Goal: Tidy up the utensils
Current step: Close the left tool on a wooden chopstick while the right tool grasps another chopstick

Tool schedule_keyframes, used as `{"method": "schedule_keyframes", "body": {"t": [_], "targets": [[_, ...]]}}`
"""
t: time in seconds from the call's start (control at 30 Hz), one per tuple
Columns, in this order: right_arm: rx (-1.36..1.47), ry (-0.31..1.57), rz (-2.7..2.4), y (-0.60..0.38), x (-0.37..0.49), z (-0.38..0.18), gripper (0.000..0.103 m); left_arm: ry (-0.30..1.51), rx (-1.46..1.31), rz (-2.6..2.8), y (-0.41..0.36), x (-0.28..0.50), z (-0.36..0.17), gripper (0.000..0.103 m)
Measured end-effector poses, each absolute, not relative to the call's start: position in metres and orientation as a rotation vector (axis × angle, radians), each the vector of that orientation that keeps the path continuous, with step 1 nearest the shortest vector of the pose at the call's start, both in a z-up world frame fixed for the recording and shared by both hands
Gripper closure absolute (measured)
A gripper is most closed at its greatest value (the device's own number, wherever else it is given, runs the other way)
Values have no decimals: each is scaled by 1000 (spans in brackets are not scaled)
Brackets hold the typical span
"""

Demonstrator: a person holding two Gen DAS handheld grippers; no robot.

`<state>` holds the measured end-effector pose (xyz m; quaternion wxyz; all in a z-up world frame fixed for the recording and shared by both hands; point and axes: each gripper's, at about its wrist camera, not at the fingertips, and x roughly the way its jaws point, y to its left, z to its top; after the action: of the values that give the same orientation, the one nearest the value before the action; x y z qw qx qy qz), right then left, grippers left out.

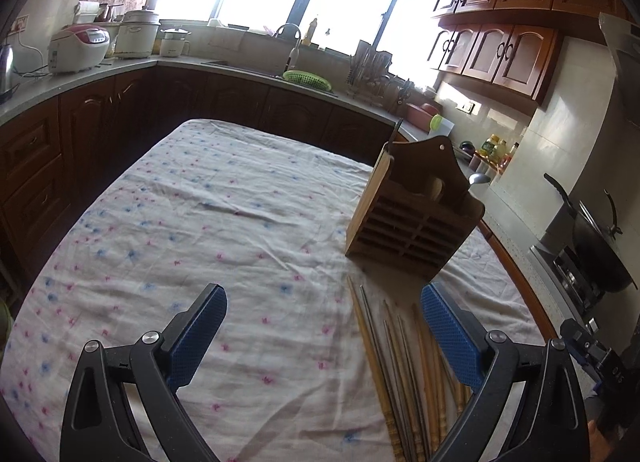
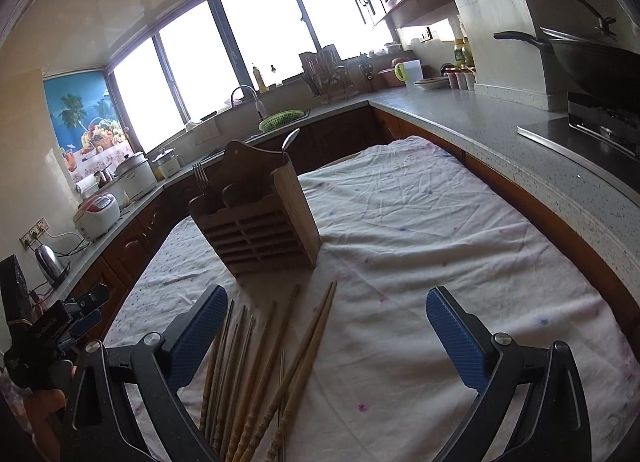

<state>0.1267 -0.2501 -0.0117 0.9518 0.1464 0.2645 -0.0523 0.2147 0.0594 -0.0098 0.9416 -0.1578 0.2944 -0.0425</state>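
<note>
A loose row of chopsticks (image 1: 400, 374) lies on the desk (image 1: 200, 221), mostly pale wood with turned, ribbed ends, a few thin grey metal ones among them. Just beyond stands a slatted wooden utensil holder (image 2: 260, 221) (a fork (image 2: 200, 179) and spoon (image 2: 290, 139) poke out). The crumpled cloth is white with pink and blue flecks. Left gripper (image 1: 324, 326) and right gripper (image 2: 326, 326) hover with jaws spread wide, holding nothing.

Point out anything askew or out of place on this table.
Loose wooden and metal chopsticks lie fanned unevenly on the wrinkled floral tablecloth, outside the slatted wooden utensil holder, which already holds a fork and spoon.
</note>
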Motion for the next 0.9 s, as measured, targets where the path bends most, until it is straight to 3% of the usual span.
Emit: {"method": "schedule_keyframes", "body": {"t": [0.43, 0.53, 0.7, 0.87, 0.9], "targets": [[291, 608, -115, -244, 135, -30, 4, 692, -287, -66, 52, 238, -20, 6], [302, 620, -112, -246, 140, -33, 8, 725, -274, -69, 48, 247, -24, 8], [311, 660, -99, -247, 153, -39, 24, 811, -251, -102, 35, 275, -31, 29], [294, 730, -82, -242, 173, -49, 44, 858, -212, -128, 21, 302, -35, 37], [288, 745, -78, -241, 177, -52, 50, 867, -201, -127, 18, 307, -37, 43]]}}
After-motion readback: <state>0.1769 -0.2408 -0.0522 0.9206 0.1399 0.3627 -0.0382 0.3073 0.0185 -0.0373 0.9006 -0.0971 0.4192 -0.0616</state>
